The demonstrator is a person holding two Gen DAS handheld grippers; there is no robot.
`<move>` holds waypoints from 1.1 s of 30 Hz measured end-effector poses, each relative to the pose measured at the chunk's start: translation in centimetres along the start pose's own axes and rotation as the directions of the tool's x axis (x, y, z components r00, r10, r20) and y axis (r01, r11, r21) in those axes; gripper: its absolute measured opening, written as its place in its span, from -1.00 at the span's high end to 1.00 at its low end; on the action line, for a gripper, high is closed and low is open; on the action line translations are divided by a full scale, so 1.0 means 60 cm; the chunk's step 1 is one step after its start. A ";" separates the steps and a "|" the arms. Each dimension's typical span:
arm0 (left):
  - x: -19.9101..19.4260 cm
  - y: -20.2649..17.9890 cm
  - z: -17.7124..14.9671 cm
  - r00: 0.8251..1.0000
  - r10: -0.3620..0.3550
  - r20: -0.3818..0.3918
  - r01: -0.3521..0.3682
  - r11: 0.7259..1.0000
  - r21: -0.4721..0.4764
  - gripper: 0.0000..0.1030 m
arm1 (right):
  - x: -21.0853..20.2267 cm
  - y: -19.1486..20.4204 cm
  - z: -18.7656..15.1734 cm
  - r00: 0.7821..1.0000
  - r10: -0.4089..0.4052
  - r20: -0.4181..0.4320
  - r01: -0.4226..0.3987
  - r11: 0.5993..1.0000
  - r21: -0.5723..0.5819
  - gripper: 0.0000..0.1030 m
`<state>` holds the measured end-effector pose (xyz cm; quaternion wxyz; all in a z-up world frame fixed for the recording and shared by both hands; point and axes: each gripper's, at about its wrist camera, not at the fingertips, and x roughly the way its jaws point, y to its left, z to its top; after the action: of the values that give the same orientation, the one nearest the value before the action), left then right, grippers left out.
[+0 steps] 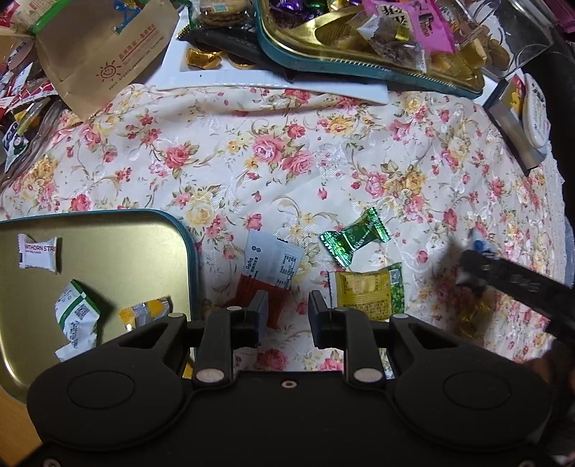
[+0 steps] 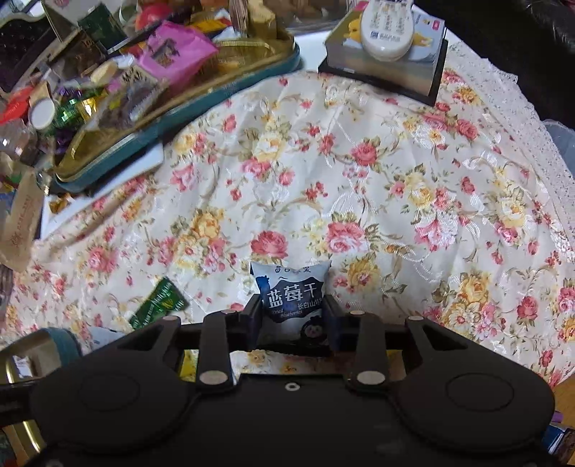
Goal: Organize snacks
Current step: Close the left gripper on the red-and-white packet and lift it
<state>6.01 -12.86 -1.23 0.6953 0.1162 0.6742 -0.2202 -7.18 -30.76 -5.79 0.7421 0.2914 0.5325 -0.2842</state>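
My left gripper is open and empty above the floral cloth, with a red-and-white packet just ahead of its left finger and a yellow-green packet by its right finger. A shiny green candy lies a little farther off. A gold tray with a teal rim at the left holds three small packets. My right gripper is shut on a blue-and-white blueberry packet, held above the cloth. It shows blurred in the left wrist view.
A second teal-rimmed tray piled with sweets stands at the back, also in the right wrist view. A brown paper bag and loose packets lie at the back left. A box with a white remote stands at the back right. A green candy lies left of my right gripper.
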 end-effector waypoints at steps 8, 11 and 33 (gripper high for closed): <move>0.033 -0.012 0.000 0.999 0.047 0.017 -0.047 0.999 0.015 0.38 | -0.081 -0.017 0.007 0.989 0.141 0.040 -0.143 0.988 0.061 0.29; 0.038 -0.015 0.001 0.997 0.074 0.034 -0.075 0.997 0.035 0.37 | -0.103 -0.023 0.002 0.986 0.159 0.058 -0.163 0.985 0.057 0.29; 0.051 -0.020 0.008 0.977 0.188 0.099 -0.195 0.978 0.071 0.26 | -0.140 -0.039 -0.007 0.971 0.229 0.063 -0.233 0.970 0.065 0.29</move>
<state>5.86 -14.60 -4.07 0.7384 0.1983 0.6176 -0.1842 -11.45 -31.10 1.85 0.7736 0.3700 0.4636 -0.2228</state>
